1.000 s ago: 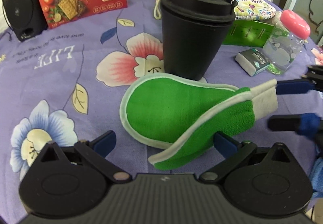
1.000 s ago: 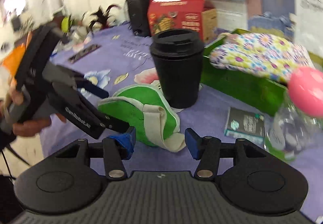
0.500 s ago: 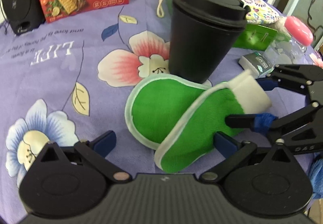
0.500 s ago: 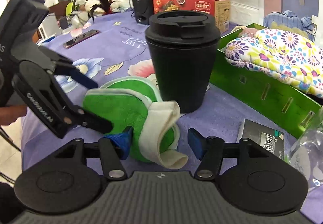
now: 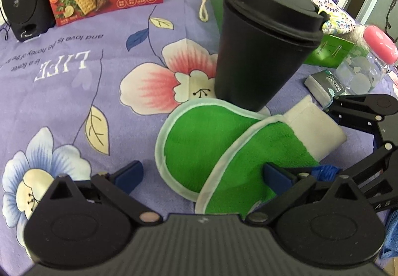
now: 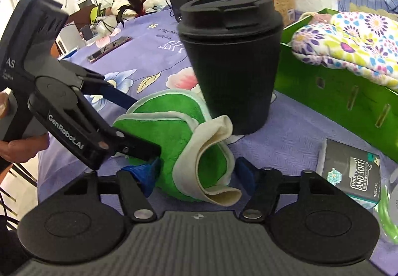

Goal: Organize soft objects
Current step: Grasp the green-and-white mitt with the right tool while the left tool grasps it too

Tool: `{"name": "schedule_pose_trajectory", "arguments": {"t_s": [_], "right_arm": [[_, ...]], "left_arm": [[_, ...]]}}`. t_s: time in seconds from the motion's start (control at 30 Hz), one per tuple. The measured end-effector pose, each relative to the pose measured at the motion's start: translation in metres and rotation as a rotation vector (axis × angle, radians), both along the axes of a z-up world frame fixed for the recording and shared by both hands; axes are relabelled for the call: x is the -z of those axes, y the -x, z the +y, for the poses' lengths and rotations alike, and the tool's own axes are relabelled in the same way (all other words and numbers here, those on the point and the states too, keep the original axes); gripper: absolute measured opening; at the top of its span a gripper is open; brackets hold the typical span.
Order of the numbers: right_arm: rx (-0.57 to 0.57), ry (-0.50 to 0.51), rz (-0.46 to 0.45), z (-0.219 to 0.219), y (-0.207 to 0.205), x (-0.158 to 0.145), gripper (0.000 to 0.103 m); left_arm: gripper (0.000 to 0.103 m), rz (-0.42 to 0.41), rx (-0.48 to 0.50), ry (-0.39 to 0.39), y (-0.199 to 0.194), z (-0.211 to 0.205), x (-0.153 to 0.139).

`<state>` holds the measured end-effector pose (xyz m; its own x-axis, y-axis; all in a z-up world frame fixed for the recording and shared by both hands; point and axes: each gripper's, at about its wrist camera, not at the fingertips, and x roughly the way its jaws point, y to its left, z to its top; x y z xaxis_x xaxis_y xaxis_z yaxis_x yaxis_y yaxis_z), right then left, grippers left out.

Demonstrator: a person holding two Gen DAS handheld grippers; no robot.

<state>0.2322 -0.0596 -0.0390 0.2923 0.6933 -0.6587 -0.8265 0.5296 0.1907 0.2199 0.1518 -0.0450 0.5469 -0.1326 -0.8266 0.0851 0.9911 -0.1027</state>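
Right gripper (image 6: 195,176) straddles the green mitt's (image 6: 161,126) white cuff, jaws spread; left gripper (image 5: 201,174) likewise released. Grasp step: close on cuff, avoid black cup (image 6: 231,62).

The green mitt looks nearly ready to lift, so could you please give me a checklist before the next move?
1. Green mitt sits between the right hand-held gripper fingers: ok.
2. Right jaws shut on it: not ok, open.
3. Left hand-held gripper off the mitt: not ok, one finger is against it.
4. Black cup apart from the mitt: cannot tell, very close.
5. Room in the green box beside the floral cloth: cannot tell.
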Motion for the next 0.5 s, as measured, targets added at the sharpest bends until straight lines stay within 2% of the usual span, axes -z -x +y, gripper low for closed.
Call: {"name": "schedule_pose_trajectory", "arguments": {"t_s": [0.03, 0.1, 0.13, 0.17, 0.2, 0.33, 0.4, 0.5], "right_arm": [[0.0, 0.008, -0.005, 0.002, 0.002, -0.001, 0.041], [0.002, 0.02, -0.016, 0.005, 0.008, -0.003, 0.031], [-0.001, 0.024, -0.022, 0.007, 0.011, -0.005, 0.026], [0.001, 0.029, -0.032, 0.007, 0.013, -0.006, 0.024], [0.003, 0.03, -0.042, 0.007, 0.016, -0.007, 0.024], [0.004, 0.029, -0.069, 0.003, 0.033, -0.013, 0.022], [0.019, 0.009, -0.083, -0.006, 0.042, -0.02, 0.022], [0.078, -0.021, -0.142, -0.02, 0.056, -0.032, 0.022]], "left_arm": [[0.096, -0.004, 0.0, 0.004, 0.001, -0.001, -0.001], [0.065, -0.023, 0.039, 0.038, 0.006, -0.004, -0.007], [0.059, -0.037, 0.047, 0.039, 0.009, -0.007, -0.011], [0.047, -0.056, 0.056, 0.016, 0.012, -0.012, -0.016], [0.028, -0.069, 0.064, 0.006, 0.015, -0.015, -0.02], [0.011, -0.106, 0.086, 0.073, 0.029, -0.022, -0.043], [0.01, -0.11, 0.119, 0.136, 0.035, -0.025, -0.053], [0.009, -0.132, 0.16, 0.139, 0.044, -0.041, -0.062]]}}
